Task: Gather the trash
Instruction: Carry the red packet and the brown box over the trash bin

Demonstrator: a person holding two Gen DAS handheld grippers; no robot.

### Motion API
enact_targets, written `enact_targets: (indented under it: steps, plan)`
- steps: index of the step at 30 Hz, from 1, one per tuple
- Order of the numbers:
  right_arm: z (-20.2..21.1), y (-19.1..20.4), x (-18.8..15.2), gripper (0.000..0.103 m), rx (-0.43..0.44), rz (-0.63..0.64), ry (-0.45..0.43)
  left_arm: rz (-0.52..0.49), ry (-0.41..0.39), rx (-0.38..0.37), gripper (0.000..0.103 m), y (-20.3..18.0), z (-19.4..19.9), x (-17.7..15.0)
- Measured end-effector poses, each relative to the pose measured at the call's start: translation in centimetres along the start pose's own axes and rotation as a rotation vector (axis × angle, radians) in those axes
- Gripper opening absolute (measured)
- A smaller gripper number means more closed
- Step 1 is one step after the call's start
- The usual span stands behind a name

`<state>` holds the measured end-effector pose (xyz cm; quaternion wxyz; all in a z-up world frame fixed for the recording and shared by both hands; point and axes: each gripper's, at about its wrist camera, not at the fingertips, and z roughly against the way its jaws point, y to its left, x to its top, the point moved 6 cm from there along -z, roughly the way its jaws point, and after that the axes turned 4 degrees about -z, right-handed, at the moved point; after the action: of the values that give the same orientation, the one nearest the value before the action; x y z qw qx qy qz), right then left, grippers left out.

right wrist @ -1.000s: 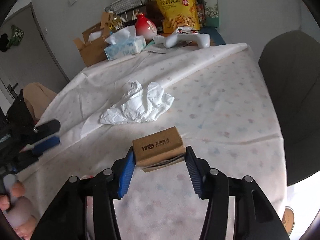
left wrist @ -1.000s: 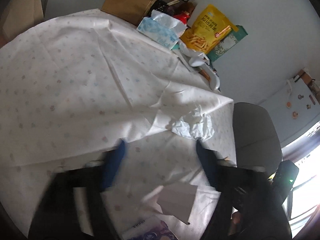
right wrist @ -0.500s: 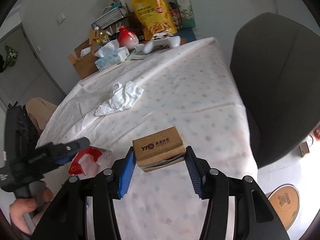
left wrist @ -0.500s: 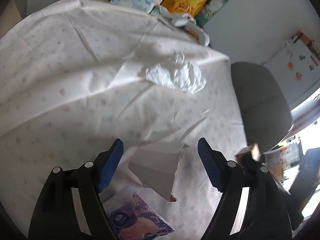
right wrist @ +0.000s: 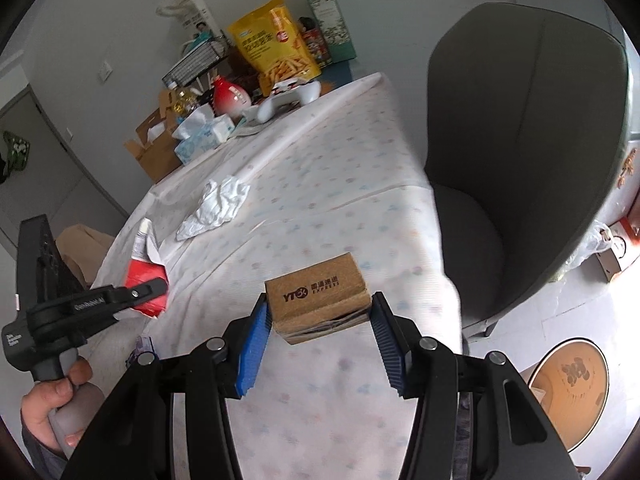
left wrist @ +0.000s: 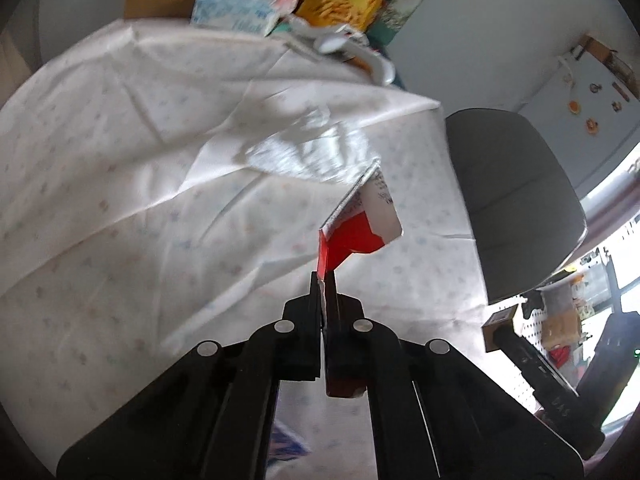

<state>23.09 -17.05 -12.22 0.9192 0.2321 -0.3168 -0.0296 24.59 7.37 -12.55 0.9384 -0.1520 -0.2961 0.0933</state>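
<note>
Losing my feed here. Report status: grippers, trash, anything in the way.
Left gripper shut on red-and-white wrapper. Right gripper clamped on small cardboard box. Crumpled tissue left on table. Nothing blocking.

1 red-white carton [left wrist: 362, 220]; 1 cardboard box [right wrist: 318, 296]; 1 crumpled tissue [right wrist: 218, 206]; 1 chair [right wrist: 520, 152]; 2 grippers, left gripper [left wrist: 324, 280], right gripper [right wrist: 318, 350]

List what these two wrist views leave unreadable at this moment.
- Left wrist: crumpled tissue is motion-blurred, folds unclear.
- Left wrist: red-and-white wrapper in the left gripper; its print is too small to read.
- Right wrist: underside of the cardboard box in the right gripper is hidden.
- Neither view shows a trash bin.
</note>
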Motion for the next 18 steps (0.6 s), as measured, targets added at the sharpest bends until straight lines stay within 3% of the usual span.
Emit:
enact_targets:
  steps: [8,18]
  plan:
    - [2.7,-5.5,0.3,0.050,-0.043,-0.083,-0.045,-0.084,0.008,-0.061,0.003,-6.8,-1.6,0.5]
    - [6.8,-15.5,-0.4,0.050,-0.151,-0.219,-0.096,-0.221,0.091,-0.157,0.003,-17.6,-6.2,-2.2]
